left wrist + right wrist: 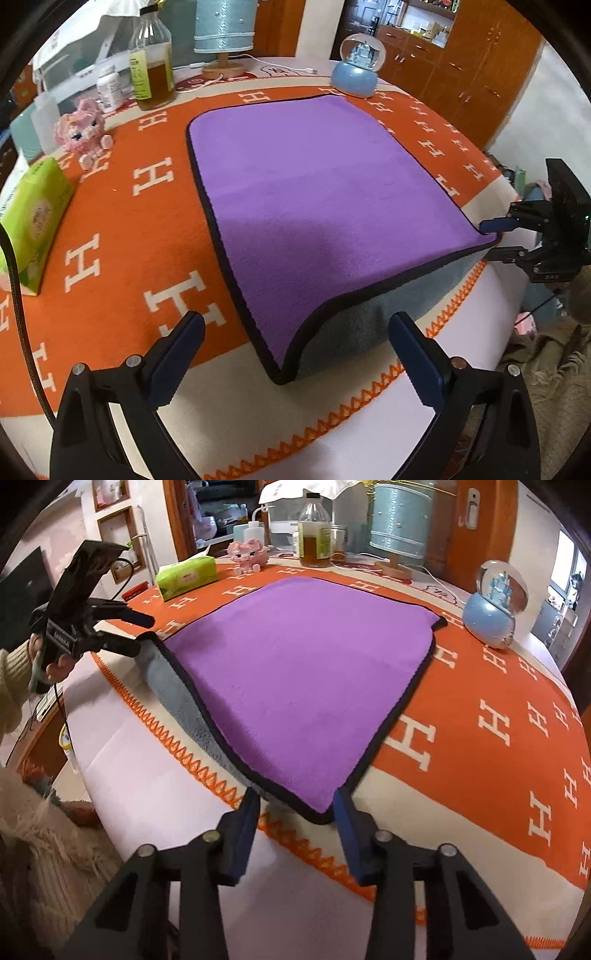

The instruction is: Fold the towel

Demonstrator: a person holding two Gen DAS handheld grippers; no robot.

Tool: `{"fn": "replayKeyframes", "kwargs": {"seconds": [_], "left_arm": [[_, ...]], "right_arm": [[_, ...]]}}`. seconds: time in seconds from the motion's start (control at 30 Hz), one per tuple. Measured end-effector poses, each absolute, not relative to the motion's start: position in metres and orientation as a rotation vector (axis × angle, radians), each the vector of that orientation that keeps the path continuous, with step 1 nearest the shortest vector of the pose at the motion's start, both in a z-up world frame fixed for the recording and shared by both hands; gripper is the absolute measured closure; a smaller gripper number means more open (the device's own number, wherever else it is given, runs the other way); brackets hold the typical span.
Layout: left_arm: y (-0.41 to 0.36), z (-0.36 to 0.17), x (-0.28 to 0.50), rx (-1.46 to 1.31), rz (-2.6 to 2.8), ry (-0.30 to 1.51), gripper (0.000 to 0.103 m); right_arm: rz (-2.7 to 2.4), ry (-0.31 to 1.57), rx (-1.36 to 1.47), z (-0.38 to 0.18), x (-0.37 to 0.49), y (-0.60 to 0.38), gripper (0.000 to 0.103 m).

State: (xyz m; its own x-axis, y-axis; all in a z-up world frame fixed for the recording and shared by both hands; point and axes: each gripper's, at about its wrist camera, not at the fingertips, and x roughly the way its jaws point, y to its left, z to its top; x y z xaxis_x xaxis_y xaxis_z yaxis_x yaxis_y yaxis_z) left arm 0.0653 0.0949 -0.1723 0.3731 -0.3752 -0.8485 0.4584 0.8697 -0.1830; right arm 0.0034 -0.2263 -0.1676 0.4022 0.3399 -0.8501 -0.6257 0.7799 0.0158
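Observation:
A purple towel (314, 192) with a black hem and grey underside lies spread on the orange table cover; it also shows in the right wrist view (303, 686). Its near edge is lifted, showing the grey underside (369, 317). My left gripper (295, 339) is open, its jaws on either side of the near left corner without touching it. My right gripper (297, 808) is open, with the near right corner between its jaws. The right gripper also shows in the left wrist view (493, 240), and the left gripper in the right wrist view (140, 635).
At the back stand a green tissue box (33, 221), a pink toy (81, 133), a brown-liquid bottle (153, 62), a pale blue lamp (223, 33) and a snow globe (358, 70). The table edge runs close in front of both grippers.

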Motion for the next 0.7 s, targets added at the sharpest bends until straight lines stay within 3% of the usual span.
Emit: {"fn": "replayKeyframes", "kwargs": {"seconds": [0.17, 0.37, 0.43, 0.53, 0.7], "left_arm": [[0.089, -0.177, 0.070, 0.097, -0.576, 1.094, 0.005], [0.081, -0.177, 0.068, 0.125, -0.629, 1.099, 0.014], [0.080, -0.177, 0.065, 0.132, -0.642, 1.101, 0.021], [0.078, -0.177, 0.063, 0.139, -0.655, 1.106, 0.029], [0.077, -0.176, 0.061, 0.145, -0.662, 1.115, 0.045]], "right_arm": [[0.640, 0.975, -0.337, -0.164, 0.002, -0.226, 0.065], [0.655, 0.960, -0.342, -0.159, 0.001, -0.225, 0.065], [0.659, 0.954, -0.343, -0.157, 0.001, -0.225, 0.067], [0.668, 0.950, -0.339, -0.155, 0.001, -0.225, 0.078], [0.663, 0.953, -0.334, -0.156, 0.002, -0.226, 0.085]]}}
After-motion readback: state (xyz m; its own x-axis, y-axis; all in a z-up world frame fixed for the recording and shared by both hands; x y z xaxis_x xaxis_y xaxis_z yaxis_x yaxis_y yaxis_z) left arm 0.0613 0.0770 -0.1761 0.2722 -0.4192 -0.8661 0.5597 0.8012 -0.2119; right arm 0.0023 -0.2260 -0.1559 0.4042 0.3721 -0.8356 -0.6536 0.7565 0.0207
